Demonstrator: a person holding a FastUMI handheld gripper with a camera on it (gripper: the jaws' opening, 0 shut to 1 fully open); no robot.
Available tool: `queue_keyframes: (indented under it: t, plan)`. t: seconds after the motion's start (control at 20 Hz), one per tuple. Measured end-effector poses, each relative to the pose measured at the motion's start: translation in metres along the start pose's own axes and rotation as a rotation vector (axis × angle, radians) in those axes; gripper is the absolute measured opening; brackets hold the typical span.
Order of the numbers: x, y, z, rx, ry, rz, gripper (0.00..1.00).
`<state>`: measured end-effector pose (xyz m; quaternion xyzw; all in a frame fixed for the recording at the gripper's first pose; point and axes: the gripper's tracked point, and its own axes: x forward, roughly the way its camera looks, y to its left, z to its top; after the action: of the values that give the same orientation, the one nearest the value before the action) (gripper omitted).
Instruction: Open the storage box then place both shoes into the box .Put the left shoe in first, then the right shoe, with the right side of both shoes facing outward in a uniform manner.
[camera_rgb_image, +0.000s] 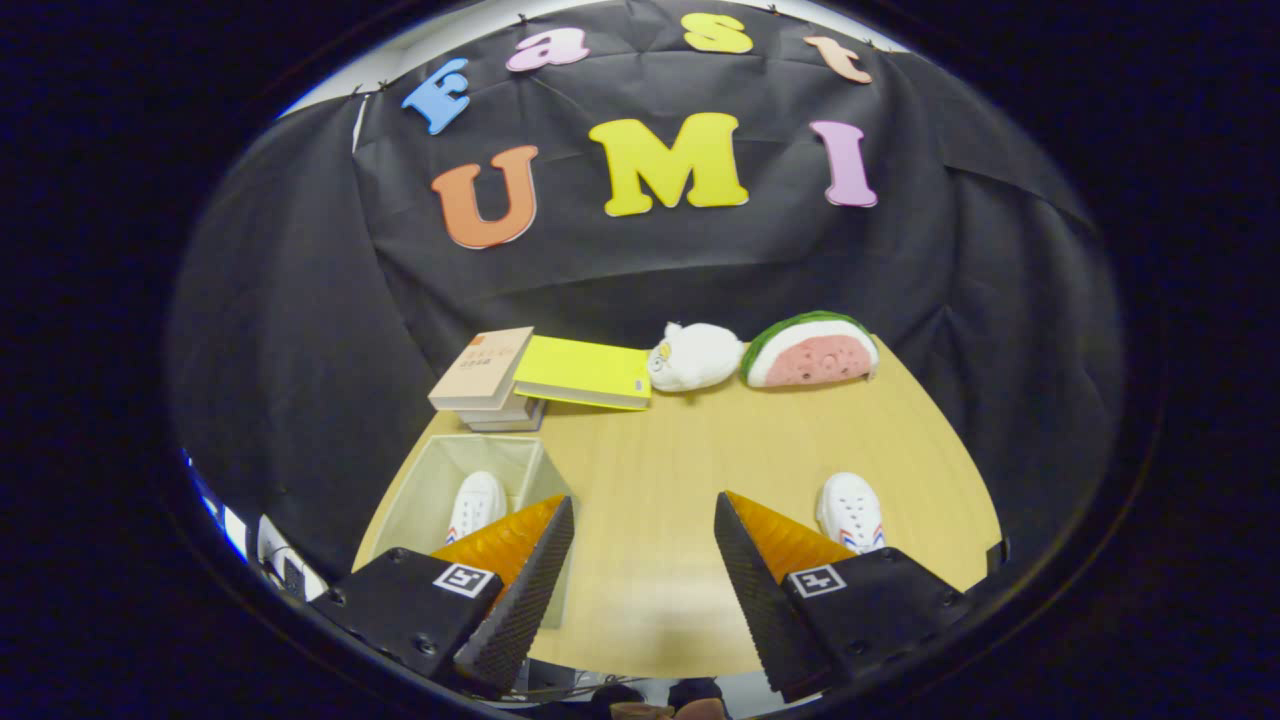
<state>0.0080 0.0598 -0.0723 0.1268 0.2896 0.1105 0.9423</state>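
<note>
The gripper (644, 560) is hovering open above the desk (680, 470); the remaining shoe (850, 512) is looking light, soft-sided, best pinched across its heel collar.

even, fairly bright overhead light falls on the wooden table (690, 470), with a soft pale glare patch between the spread fingers of the gripper (645, 520). shadows are faint. fisheye bending curves the table's edges; focus stays sharp.

Heel of the shoe in the storage box (440, 480) hidden behind one finger (520, 590); heel of the other shoe (850, 510) hidden likewise. Book cover print too small to read.
</note>
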Motion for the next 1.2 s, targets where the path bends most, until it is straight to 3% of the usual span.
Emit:
queue_keyframes:
  t: [0.25, 0.6, 0.9, 1.2]
  plan:
    - [0.007, -0.097, -0.014, 0.018, 0.027, -0.088, 0.92]
    - [0.046, -0.208, -0.056, -0.066, 0.125, -0.196, 0.92]
    - [0.110, -0.250, -0.117, -0.141, 0.326, -0.143, 0.93]
    - [0.148, -0.273, -0.139, -0.057, 0.450, -0.121, 0.93]
